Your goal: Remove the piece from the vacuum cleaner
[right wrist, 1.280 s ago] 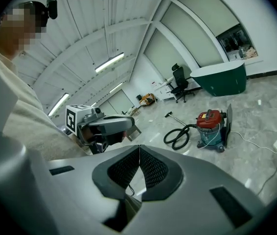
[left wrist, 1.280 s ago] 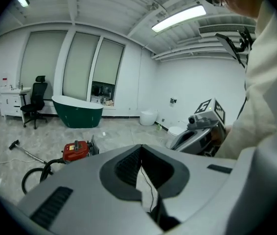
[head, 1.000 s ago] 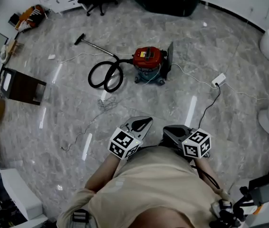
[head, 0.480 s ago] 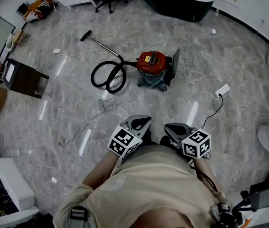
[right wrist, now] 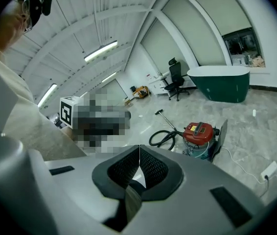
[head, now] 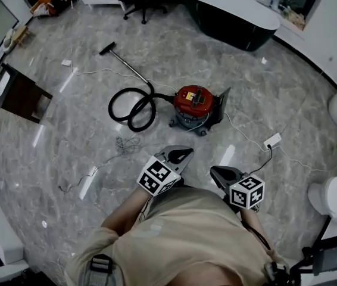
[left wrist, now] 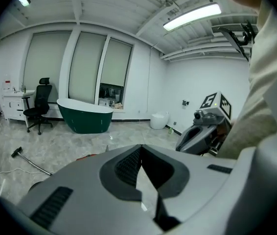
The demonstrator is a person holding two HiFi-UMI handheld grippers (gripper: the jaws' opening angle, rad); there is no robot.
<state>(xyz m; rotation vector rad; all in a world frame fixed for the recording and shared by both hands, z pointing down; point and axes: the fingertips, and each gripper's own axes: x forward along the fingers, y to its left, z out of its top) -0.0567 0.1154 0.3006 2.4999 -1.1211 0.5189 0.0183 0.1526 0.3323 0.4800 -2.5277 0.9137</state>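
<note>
Standing on the grey floor, the red vacuum cleaner was well apart from both grippers and ahead of them in the head view. A dark flat panel stood upright at its right side, touching it; whether it was fastened there I could not tell. The black hose lay coiled just left of the cleaner, and the metal wand ran from it to the nozzle. A white power strip lay on the floor to the right of the cleaner.

The left gripper was clenched, its jaws meeting at the tips with nothing between them. The right gripper was clenched too, and also empty. Both were held near the person's chest, side by side, pointing toward the cleaner. A dark green bathtub stood beyond the cleaner, well apart from it.
</note>
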